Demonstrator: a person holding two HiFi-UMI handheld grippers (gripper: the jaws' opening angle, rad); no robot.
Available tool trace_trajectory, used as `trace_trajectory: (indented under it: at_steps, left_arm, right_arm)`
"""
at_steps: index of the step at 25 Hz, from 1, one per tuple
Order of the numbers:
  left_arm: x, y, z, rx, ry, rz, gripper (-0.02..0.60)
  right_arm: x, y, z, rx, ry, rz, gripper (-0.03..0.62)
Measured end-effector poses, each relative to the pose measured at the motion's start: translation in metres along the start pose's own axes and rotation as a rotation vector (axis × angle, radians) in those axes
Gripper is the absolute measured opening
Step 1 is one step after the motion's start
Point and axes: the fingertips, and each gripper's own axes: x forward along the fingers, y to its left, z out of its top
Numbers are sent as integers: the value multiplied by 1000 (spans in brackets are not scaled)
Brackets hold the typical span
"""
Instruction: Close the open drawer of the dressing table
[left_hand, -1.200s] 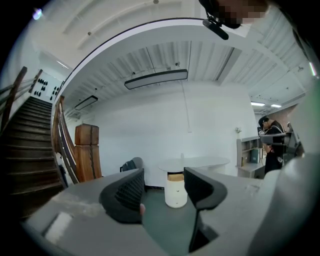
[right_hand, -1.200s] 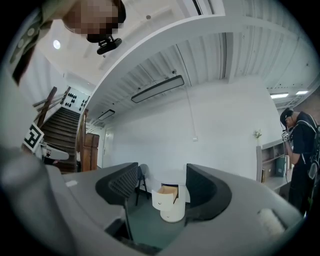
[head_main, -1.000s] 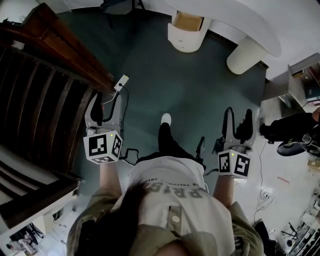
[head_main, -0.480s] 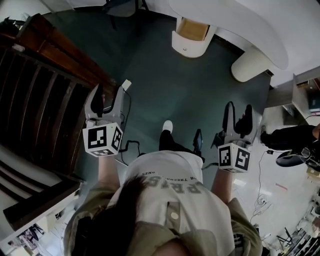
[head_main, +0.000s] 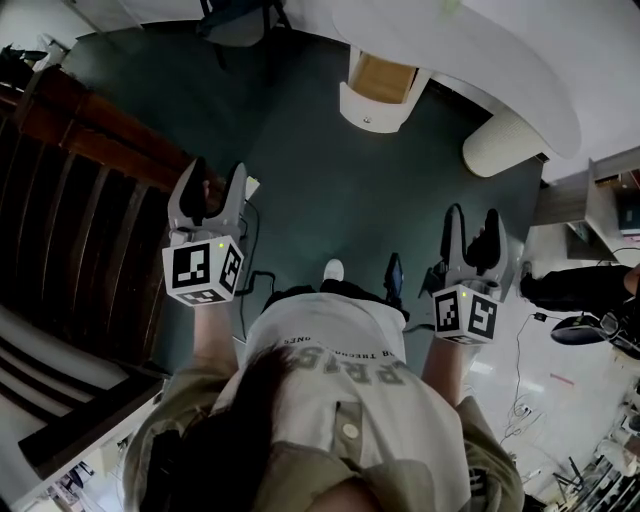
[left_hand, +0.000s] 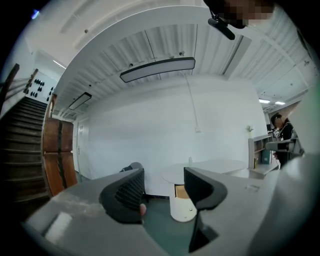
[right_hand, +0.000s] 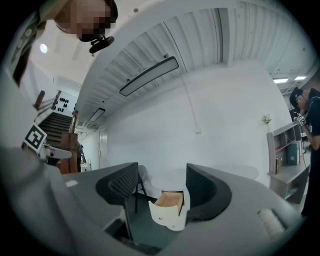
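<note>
The white dressing table (head_main: 470, 60) stands ahead at the top of the head view, with its rounded drawer (head_main: 378, 92) pulled out and the wooden inside showing. My left gripper (head_main: 214, 182) is held out over the green floor, open and empty, well short of the table. My right gripper (head_main: 472, 226) is also open and empty, farther right. In the left gripper view the drawer (left_hand: 182, 202) shows between the jaws of the left gripper (left_hand: 162, 192), still far off. The right gripper view shows the drawer (right_hand: 169, 207) lower in the gap of the right gripper (right_hand: 162, 187).
A dark wooden staircase (head_main: 80, 220) runs along the left, close to the left gripper. A black chair (head_main: 235, 15) stands beyond it. The table's second white leg (head_main: 500, 140) is at the right. A person in black (head_main: 580, 290) and cables (head_main: 250, 290) are nearby.
The person has stepped forward, and both grippers have been carried toward the dressing table. The left one has risen a little. Both pairs of jaws stay as wide as before.
</note>
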Motion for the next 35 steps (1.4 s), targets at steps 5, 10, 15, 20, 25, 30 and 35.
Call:
trace_trajectory:
  at_steps: [5, 10, 15, 20, 25, 30, 35]
  left_arm:
    - [14, 3, -3, 11, 14, 16, 261]
    - [23, 12, -5, 17, 26, 16, 261]
    - [40, 25, -11, 8, 28, 9, 261]
    - [65, 36, -22, -15, 41, -3, 261]
    - [99, 55, -21, -20, 43, -30, 261]
    - [142, 63, -19, -15, 62, -87, 261]
    - [191, 64, -16, 2, 49, -162, 261]
  right_arm:
    - [22, -5, -9, 3, 19, 9, 293]
    - [33, -2, -22, 7, 38, -3, 293]
    - [49, 6, -33, 8, 54, -14, 293]
    - [69, 11, -39, 3, 56, -36, 293]
    - [94, 24, -40, 11, 44, -54, 293]
    - [123, 30, -40, 0, 35, -88, 293]
    - [152, 31, -45, -10, 25, -134, 293]
